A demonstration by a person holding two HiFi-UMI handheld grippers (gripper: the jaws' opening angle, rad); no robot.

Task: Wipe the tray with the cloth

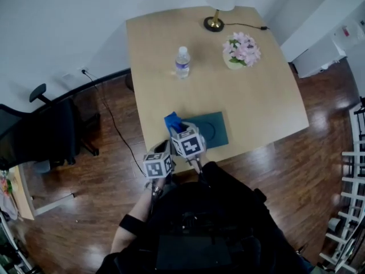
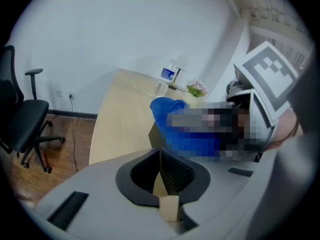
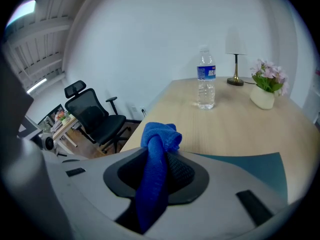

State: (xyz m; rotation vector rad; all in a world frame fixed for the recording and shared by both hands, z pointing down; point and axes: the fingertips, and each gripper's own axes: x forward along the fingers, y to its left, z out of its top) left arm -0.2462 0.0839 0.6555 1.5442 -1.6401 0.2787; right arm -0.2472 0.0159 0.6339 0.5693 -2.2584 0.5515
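At the tray's (image 1: 215, 131) left edge, I have the cloth (image 3: 160, 136) pinched in my right gripper (image 3: 159, 170). The jaws are clamped on a bunched fold, with a knot of blue standing up past the tips and the rest trailing back between the pads. It hangs just above the tray's near left corner. I can't tell whether any of it touches the surface yet.

My left gripper (image 2: 161, 156) sits off the tray's left side, nearer to me, with its jaws closed together on nothing.

The cloth looks like soft, light terry, so I expect it to drape and fold rather than hold any shape. Gripped by one bunch like this, only a small wad would meet the tray, so I'd press low and drag slowly to let more of it spread. It should grip the pads well and seems unlikely to slip out. The tray looks thin, flat and light, and it may slide under the wipe. I'd steady it at its left rim with the free gripper.
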